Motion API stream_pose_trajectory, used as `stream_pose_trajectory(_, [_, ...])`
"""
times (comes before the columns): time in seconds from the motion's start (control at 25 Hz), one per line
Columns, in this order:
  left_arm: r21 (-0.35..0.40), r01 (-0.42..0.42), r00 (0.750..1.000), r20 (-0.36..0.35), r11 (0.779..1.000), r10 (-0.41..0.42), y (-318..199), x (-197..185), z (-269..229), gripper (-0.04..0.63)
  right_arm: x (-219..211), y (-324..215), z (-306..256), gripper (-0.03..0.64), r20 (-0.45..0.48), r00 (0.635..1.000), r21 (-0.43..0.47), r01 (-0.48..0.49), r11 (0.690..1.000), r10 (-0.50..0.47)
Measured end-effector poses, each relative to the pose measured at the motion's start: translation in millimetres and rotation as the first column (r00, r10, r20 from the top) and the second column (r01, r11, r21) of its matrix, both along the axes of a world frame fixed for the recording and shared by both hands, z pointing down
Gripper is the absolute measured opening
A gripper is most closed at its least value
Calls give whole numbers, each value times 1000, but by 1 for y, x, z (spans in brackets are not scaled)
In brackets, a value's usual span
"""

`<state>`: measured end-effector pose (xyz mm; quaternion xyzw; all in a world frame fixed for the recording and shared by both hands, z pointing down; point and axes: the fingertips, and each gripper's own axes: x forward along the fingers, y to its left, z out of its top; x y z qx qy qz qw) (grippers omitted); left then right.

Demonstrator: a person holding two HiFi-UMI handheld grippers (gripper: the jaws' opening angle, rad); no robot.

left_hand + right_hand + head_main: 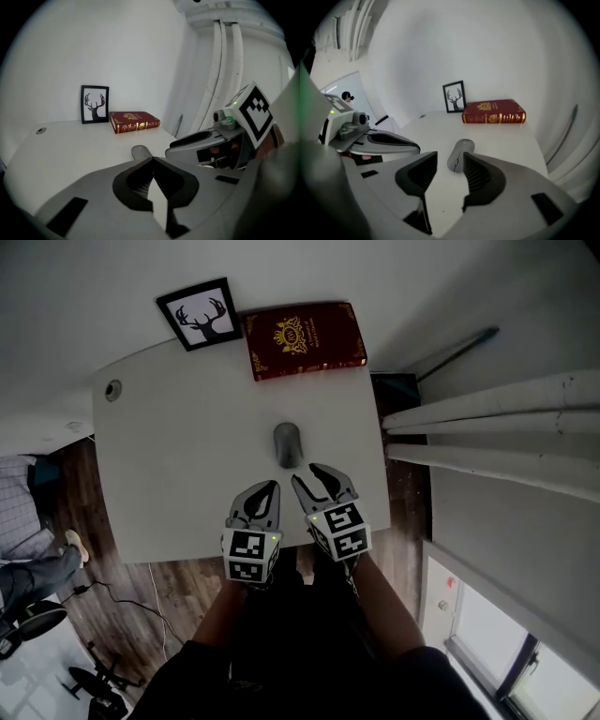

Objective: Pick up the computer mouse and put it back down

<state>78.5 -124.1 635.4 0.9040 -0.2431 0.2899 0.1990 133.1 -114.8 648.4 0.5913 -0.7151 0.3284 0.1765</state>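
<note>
Mouse (pixel 288 444) sat untouched mid-frame on the table (pixel 169 456). Right gripper (pixel 312 476) hovered just below it, jaws parted, nothing held. Left gripper (pixel 270 487) was closed and empty. Pickup and put-down were both yet to come.

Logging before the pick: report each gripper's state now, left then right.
Left gripper: shut, holding nothing.
Right gripper: open, empty; the computer mouse lies just ahead of its jaws, not gripped.

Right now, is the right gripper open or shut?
Open. In its own view the right gripper has jaws apart with only bare table between them; the computer mouse lies just ahead, untouched.
</note>
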Motion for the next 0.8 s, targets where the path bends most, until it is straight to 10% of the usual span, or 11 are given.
stream_pose_trajectory(0.4, [-11,1,999,51,1000,0,-40,-20,23,2,0,-41,56,316,36,994,-211,-91,973,101])
stream_pose_trajectory(0.8, [-9,-16,998,57,1000,16,-71,-32,29,1,-5,-53,91,344,-106,987,-285,-149,947,123])
